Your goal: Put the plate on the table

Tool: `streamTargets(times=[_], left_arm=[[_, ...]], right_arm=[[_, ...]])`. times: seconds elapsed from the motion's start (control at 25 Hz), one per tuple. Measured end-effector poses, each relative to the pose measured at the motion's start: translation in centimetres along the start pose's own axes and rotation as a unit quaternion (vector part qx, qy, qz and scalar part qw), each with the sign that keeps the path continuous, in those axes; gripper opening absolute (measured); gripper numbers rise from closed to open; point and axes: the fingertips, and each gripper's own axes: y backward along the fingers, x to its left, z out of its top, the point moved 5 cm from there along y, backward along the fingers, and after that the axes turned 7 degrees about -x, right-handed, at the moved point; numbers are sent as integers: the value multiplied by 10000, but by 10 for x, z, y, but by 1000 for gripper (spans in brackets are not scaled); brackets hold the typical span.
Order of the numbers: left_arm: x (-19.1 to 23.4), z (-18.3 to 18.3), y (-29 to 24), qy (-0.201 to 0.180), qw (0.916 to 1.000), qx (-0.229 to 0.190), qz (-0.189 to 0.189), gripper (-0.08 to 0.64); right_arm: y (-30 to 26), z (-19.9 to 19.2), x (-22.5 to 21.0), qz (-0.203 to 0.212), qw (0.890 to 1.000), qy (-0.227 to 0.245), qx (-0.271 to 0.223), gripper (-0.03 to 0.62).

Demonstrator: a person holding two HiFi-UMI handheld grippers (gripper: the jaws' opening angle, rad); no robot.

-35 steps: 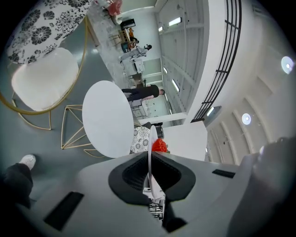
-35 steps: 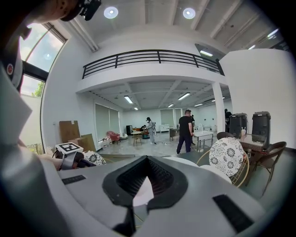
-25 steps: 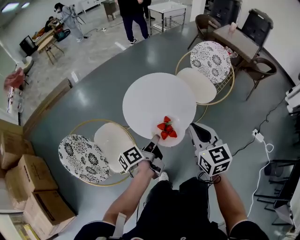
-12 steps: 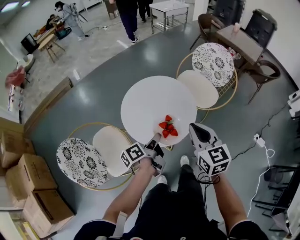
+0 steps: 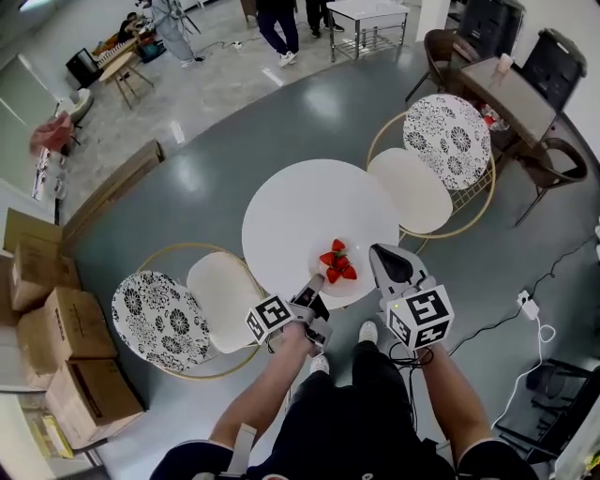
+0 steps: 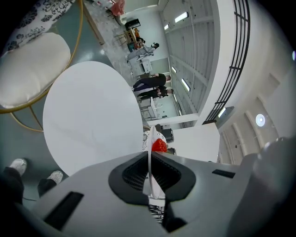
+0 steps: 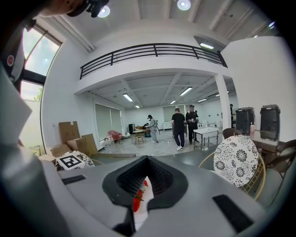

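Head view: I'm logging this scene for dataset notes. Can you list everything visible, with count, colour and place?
Table: one, white, round, centre.
Plate: one, white, at the table's near edge, gripped on both sides.
Strawberries: a few, red, on the plate.
Chairs: two, gold frames, cream seats, black-and-white patterned backs; one near left, one far right.
Cardboard boxes: several, brown, left edge.
Brown table: one, top right.
Power strip: one, white, floor at right.
People: several, mostly dark clothes, far end.
Left gripper: grey, shut on the plate.
Right gripper: grey, shut on the plate.
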Motion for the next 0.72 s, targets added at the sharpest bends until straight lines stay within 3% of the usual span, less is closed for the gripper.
streamTargets(times=[0.28,0.72], left_arm=[[26,-12,-36,111,9995,-191,242,15],[65,-11,-83,73,9975,-272,641,15]], right_arm=[[-20,-18,-26,213,9994,-109,259,5],[-35,-56,-56,164,9970,-334,683,5]])
